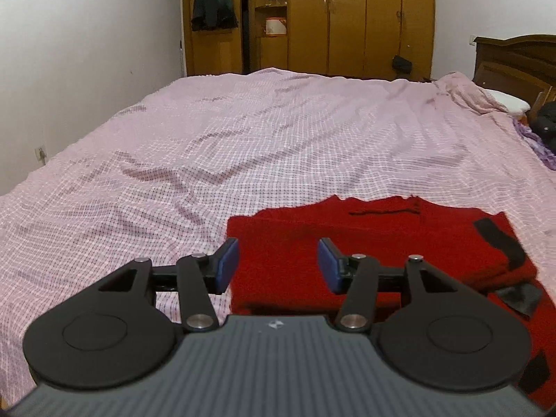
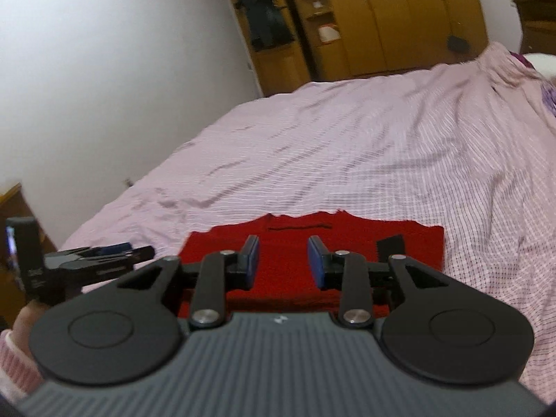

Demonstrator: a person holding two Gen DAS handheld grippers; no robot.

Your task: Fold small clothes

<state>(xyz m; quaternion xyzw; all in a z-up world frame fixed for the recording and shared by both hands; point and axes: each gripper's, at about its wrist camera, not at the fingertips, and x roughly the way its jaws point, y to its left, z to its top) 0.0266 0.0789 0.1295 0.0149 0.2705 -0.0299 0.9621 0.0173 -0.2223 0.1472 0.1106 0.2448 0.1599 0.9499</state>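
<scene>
A red knitted garment (image 1: pixel 365 243) lies folded flat on the pink checked bedspread (image 1: pixel 243 132), with black straps (image 1: pixel 500 239) on its right side. Above its near left part hovers my left gripper (image 1: pixel 278 262), open, with nothing between its blue pads. The right wrist view shows the same red garment (image 2: pixel 312 239) below my right gripper (image 2: pixel 283 262), which is also open and empty. My left gripper (image 2: pixel 142 252) appears side-on at the left there, held by a hand in a pink sleeve (image 2: pixel 17 358).
The bedspread (image 2: pixel 347 146) stretches far ahead and to both sides of the garment. A white wall runs along the left. A wooden wardrobe (image 1: pixel 347 17) with a dark hanging garment (image 1: pixel 212 0) stands behind. A headboard (image 1: pixel 514 59), pillow and purple cloth (image 1: pixel 538 146) lie far right.
</scene>
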